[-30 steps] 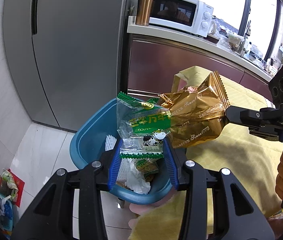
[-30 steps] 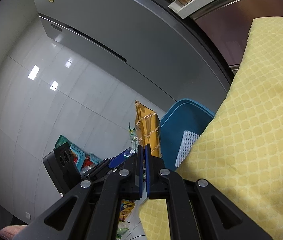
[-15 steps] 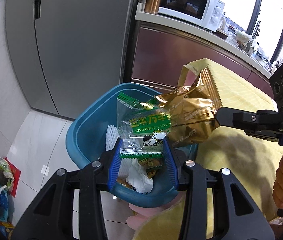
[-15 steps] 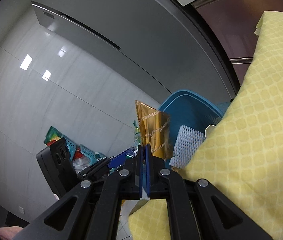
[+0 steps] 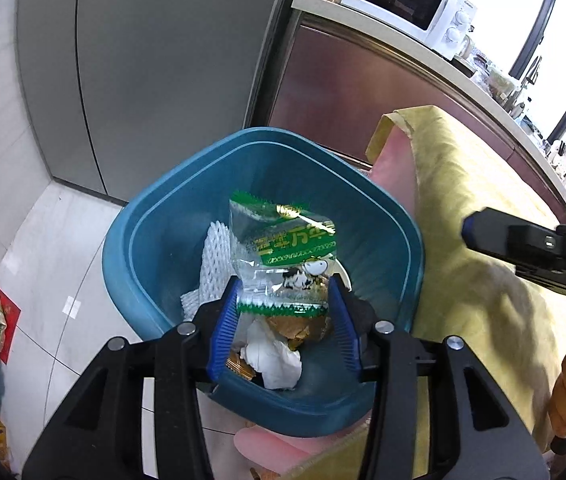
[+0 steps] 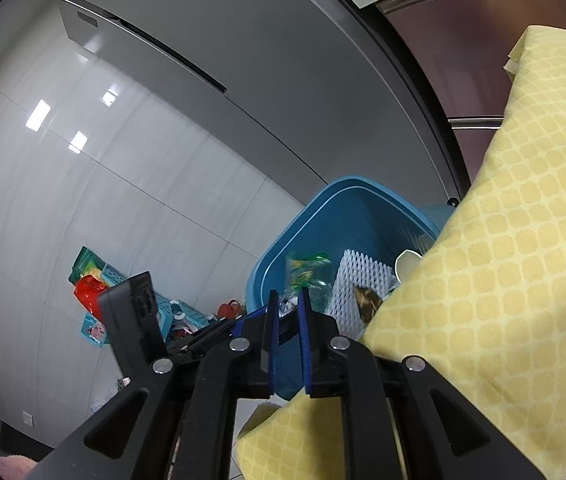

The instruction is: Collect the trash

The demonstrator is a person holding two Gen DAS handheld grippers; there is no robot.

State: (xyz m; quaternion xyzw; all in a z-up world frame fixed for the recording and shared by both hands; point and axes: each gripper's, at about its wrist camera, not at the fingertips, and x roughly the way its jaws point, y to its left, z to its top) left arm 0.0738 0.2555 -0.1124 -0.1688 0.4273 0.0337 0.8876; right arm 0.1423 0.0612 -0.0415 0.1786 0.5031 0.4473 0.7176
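My left gripper (image 5: 283, 300) is shut on a clear and green snack wrapper (image 5: 283, 248) and holds it over the blue trash bin (image 5: 155, 216). The gold snack bag (image 5: 299, 326) lies inside the bin, with white foam netting (image 5: 215, 256) and crumpled tissue (image 5: 275, 360). My right gripper (image 6: 286, 300) is slightly open and empty, above the bin's rim (image 6: 267, 268); it shows at the right of the left wrist view (image 5: 471, 228). The wrapper (image 6: 307, 268) and the netting (image 6: 363, 280) also show in the right wrist view.
A table with a yellow cloth (image 5: 475, 240) stands right beside the bin. A grey fridge (image 5: 155, 48) and a counter with a microwave (image 5: 399, 0) stand behind. Bags and a teal basket (image 6: 155, 308) lie on the tiled floor at the left.
My right gripper has opened and let go of the gold bag, which dropped into the bin. My left gripper has moved further over the bin, still holding the green wrapper.
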